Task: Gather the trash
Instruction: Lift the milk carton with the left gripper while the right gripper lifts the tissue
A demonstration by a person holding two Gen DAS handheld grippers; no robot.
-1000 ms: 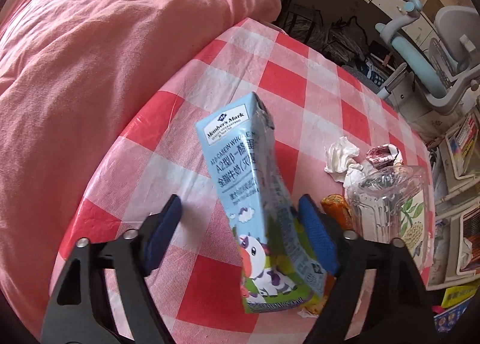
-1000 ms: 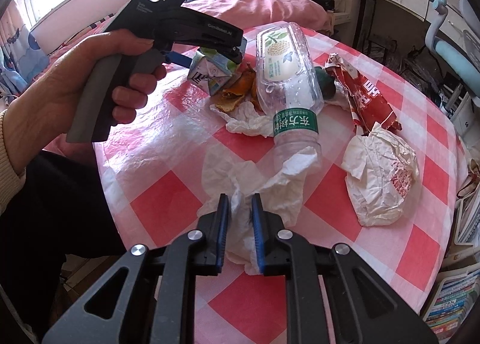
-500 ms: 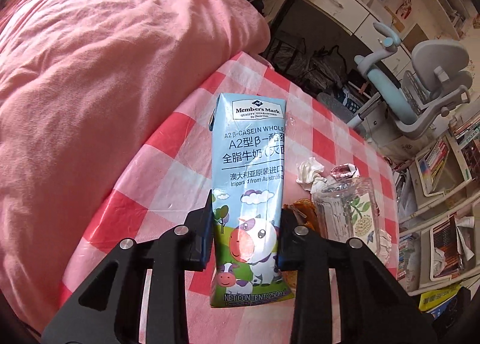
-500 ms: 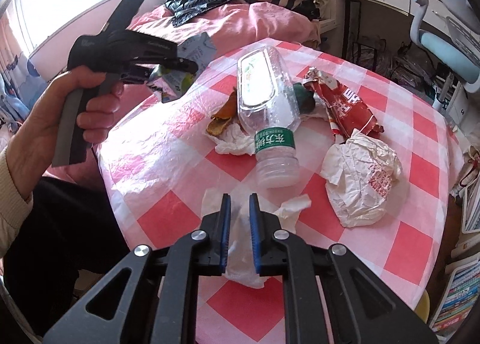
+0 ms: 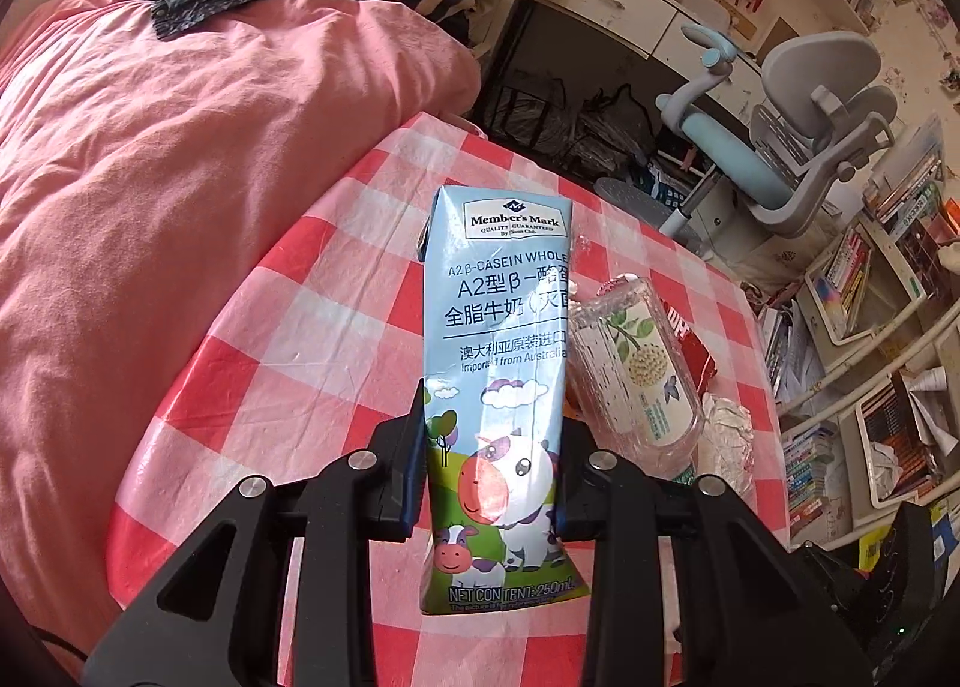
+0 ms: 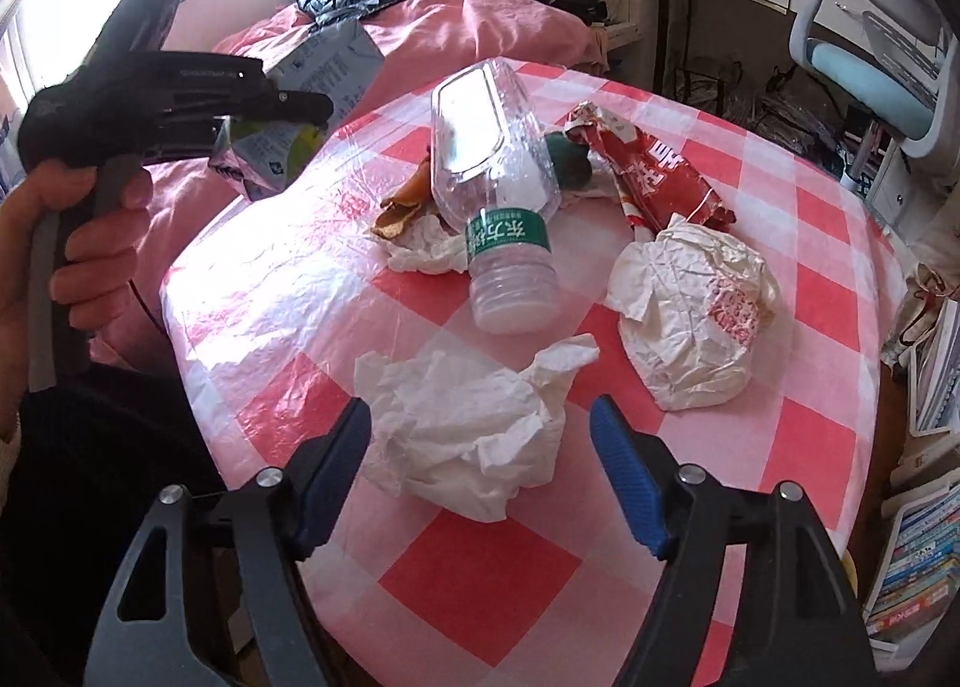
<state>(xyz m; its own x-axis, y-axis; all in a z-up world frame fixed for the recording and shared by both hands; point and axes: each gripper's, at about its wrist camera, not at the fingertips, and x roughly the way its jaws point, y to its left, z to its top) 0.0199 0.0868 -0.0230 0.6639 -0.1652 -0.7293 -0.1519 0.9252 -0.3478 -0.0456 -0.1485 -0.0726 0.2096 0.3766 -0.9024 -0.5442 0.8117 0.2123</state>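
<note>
My left gripper [image 5: 492,471] is shut on a light blue milk carton [image 5: 501,363] with a cartoon cow, lifted off the red-and-white checked tablecloth [image 5: 312,363]. The right wrist view shows that gripper [image 6: 300,108] and the carton [image 6: 288,105] at the upper left, held by a hand [image 6: 72,267]. My right gripper [image 6: 480,441] hangs over a crumpled white tissue [image 6: 474,429]; its jaws are opening, and the tissue lies between the blue pads untouched. A clear plastic bottle [image 6: 498,195] lies further back.
Behind the bottle lie orange peel [image 6: 408,201], a red snack wrapper [image 6: 654,177] and a crumpled paper wrapper [image 6: 690,309]. A pink quilt [image 5: 180,177] borders the table on the left. A desk chair [image 5: 810,147] and bookshelves [image 5: 870,357] stand to the right.
My left gripper closed on the milk carton and lifted it up off the table. My right gripper, shut on the tissue before, has spread its jaws, and the tissue lies loose.
</note>
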